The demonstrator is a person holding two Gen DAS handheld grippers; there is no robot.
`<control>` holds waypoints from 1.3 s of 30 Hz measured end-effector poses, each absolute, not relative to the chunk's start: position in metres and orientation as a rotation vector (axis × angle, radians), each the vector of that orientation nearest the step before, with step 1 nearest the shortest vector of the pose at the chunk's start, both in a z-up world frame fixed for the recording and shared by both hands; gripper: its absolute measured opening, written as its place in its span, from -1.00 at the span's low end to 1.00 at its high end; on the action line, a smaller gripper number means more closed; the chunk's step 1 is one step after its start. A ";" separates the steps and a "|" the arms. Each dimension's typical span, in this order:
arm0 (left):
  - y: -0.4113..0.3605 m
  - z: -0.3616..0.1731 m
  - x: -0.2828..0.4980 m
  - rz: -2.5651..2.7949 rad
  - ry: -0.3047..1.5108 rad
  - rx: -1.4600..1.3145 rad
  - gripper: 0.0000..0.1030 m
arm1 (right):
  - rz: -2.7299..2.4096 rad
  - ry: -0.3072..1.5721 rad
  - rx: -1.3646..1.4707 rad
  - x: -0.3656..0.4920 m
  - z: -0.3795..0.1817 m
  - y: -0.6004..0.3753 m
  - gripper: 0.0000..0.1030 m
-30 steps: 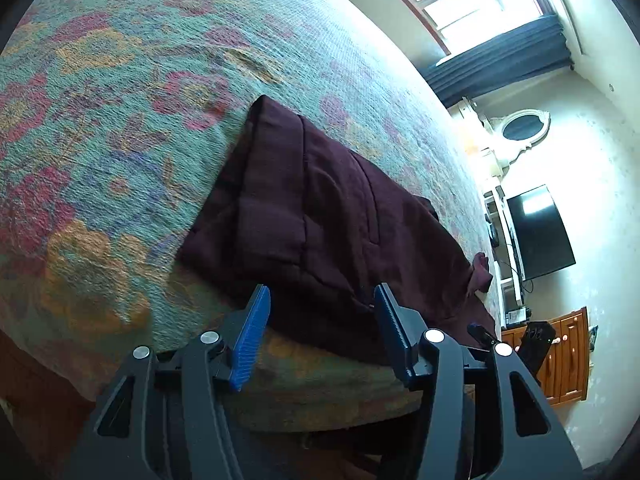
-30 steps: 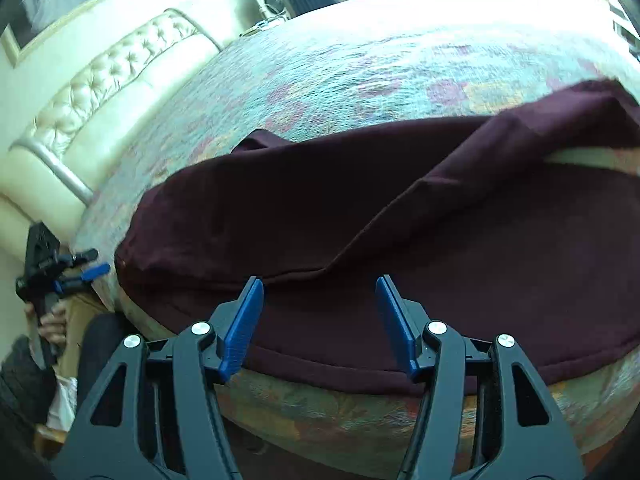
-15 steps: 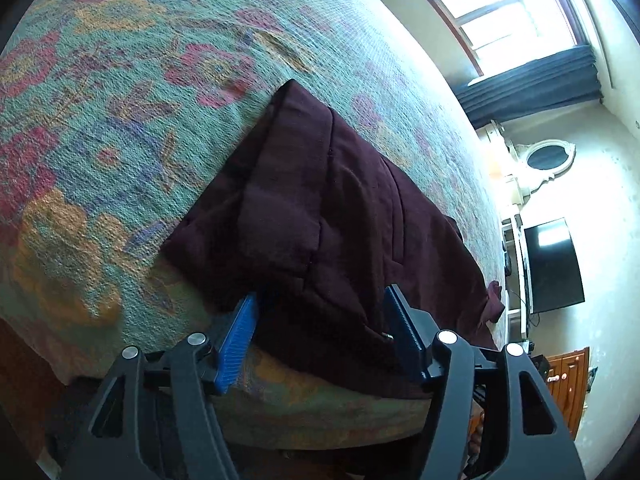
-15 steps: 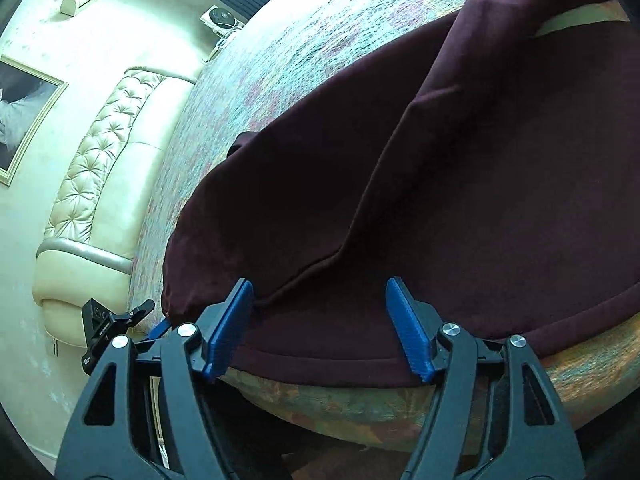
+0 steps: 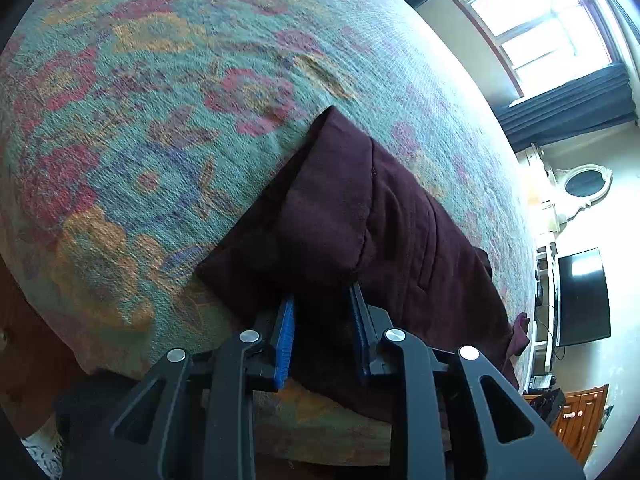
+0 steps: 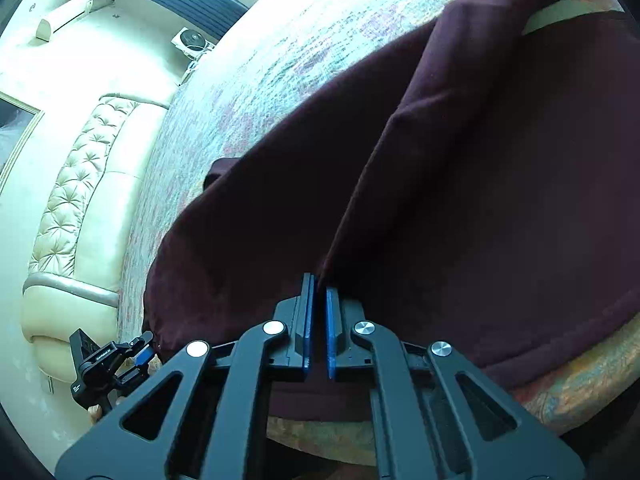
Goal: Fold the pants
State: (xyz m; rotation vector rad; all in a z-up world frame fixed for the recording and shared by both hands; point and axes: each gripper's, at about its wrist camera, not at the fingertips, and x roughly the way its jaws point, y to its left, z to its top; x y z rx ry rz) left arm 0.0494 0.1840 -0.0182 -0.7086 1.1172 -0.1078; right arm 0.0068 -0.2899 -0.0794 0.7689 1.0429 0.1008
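The pants, dark maroon, lie along the near edge of a bed covered in a teal spread with red and orange flowers. In the left wrist view the waistband end is folded over itself near the middle of the picture, and the rest of the cloth runs off to the right along the bed's edge. In the right wrist view the pants fill most of the frame, with a long crease running from the near middle up to the far right.

The left gripper has just been closing, and its blue pads now clamp a thick bunch of the folded near edge. The right gripper has also just been closing; its pads sit almost together, pinching the cloth at the near end of the crease.

Far right in the left view are a window, dark curtain and a television. The right view shows a tufted cream headboard at left.
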 end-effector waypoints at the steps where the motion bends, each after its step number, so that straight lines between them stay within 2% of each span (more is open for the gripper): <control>1: 0.186 -0.013 0.047 -0.112 1.107 -0.702 -0.50 | 0.113 1.039 0.763 0.001 -0.074 -0.287 -0.91; 11: 0.197 -0.038 0.038 -0.165 1.137 -0.644 -0.49 | 0.178 1.132 0.768 -0.031 -0.102 -0.277 -0.91; 15: 0.182 -0.020 0.032 -0.208 1.130 -0.506 -0.46 | 0.203 1.098 0.774 -0.040 -0.077 -0.312 -0.59; 16: 0.178 -0.015 0.028 -0.223 1.126 -0.473 -0.46 | 0.193 1.071 0.763 -0.040 -0.065 -0.329 -0.55; 19: 0.159 -0.002 0.015 -0.268 1.098 -0.378 -0.43 | 0.093 0.968 0.731 -0.048 -0.031 -0.402 -0.27; 20: 0.151 0.003 0.015 -0.270 1.083 -0.344 -0.36 | 0.031 0.927 0.720 -0.053 -0.022 -0.435 -0.21; 22: 0.136 0.010 0.014 -0.267 1.051 -0.289 0.12 | -0.092 0.880 0.716 -0.061 -0.010 -0.498 -0.16; 23: 0.129 0.012 0.015 -0.262 1.034 -0.271 0.17 | -0.141 0.884 0.727 -0.060 -0.009 -0.528 -0.16; 28: 0.095 0.007 0.042 -0.227 1.043 -0.253 0.21 | -0.328 0.815 0.755 -0.038 0.002 -0.610 -0.15; 33: 0.074 -0.009 0.057 -0.207 1.075 -0.331 0.35 | -0.255 0.817 0.780 0.055 -0.004 -0.596 -0.16; 36: 0.064 -0.013 0.057 -0.174 1.059 -0.317 0.49 | -0.248 0.878 0.816 0.118 -0.030 -0.584 -0.16; 39: 0.058 -0.015 0.055 -0.164 1.045 -0.278 0.53 | -0.308 0.925 0.790 0.163 -0.057 -0.580 -0.16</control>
